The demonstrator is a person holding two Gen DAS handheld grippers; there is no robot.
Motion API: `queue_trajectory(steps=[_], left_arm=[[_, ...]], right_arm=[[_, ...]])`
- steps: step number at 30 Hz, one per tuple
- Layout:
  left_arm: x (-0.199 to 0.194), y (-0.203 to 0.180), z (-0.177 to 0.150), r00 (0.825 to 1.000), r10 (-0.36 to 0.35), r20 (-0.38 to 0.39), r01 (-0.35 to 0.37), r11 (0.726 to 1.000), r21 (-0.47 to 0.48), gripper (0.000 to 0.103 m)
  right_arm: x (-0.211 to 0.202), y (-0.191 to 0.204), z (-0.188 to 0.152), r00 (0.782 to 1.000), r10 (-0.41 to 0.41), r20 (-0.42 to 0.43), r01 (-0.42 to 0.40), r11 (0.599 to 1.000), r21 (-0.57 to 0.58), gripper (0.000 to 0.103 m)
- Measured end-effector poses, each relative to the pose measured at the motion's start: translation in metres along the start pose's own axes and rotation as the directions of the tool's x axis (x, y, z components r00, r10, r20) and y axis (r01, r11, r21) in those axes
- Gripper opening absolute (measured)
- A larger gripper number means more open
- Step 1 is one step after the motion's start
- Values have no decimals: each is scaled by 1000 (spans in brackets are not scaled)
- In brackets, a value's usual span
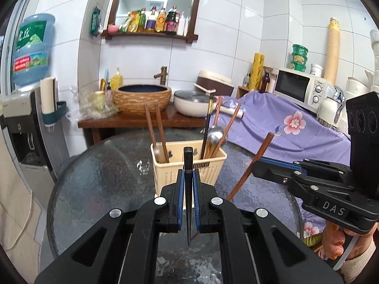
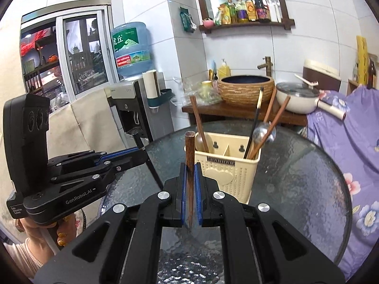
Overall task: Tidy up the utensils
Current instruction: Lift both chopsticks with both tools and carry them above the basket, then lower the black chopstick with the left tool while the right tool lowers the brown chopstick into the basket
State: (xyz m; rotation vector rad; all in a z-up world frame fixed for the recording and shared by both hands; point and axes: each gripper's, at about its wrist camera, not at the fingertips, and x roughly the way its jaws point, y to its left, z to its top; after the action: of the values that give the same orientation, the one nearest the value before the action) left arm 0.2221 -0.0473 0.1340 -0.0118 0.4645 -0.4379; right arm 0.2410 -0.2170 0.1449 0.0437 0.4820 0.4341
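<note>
A cream utensil holder (image 1: 189,168) (image 2: 227,170) with two compartments stands on the round glass table (image 1: 99,184) (image 2: 303,179). It holds brown chopsticks, a black chopstick and a metal spoon (image 1: 216,137) (image 2: 263,130). My left gripper (image 1: 188,175) is shut on a black chopstick (image 1: 188,189), held upright just in front of the holder. My right gripper (image 2: 190,170) is shut on a brown chopstick (image 2: 190,165) (image 1: 251,168), held upright at the holder's left. Each gripper shows in the other's view: the right one in the left wrist view (image 1: 260,165), the left one in the right wrist view (image 2: 142,155).
Behind the table is a wooden counter (image 1: 142,120) with a basin sink (image 1: 142,97) and a white pan (image 1: 196,104). A purple flowered cloth (image 1: 296,127) covers furniture at the right, with a microwave (image 1: 300,87). A water dispenser (image 1: 21,130) stands left.
</note>
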Motion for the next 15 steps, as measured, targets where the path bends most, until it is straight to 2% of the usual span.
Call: queue_trajectory(steps=[9,15], left_arm=[[-11,-6,39,998,6,65,-9,999,43,7],[-10,-6,77,996,-8,86,4,999,45,7]], right_arm=[[-4,1,46,999,-46,10,47,997,-59,7],[-12,-2,85,997,-68,38,71,995,-65,7]])
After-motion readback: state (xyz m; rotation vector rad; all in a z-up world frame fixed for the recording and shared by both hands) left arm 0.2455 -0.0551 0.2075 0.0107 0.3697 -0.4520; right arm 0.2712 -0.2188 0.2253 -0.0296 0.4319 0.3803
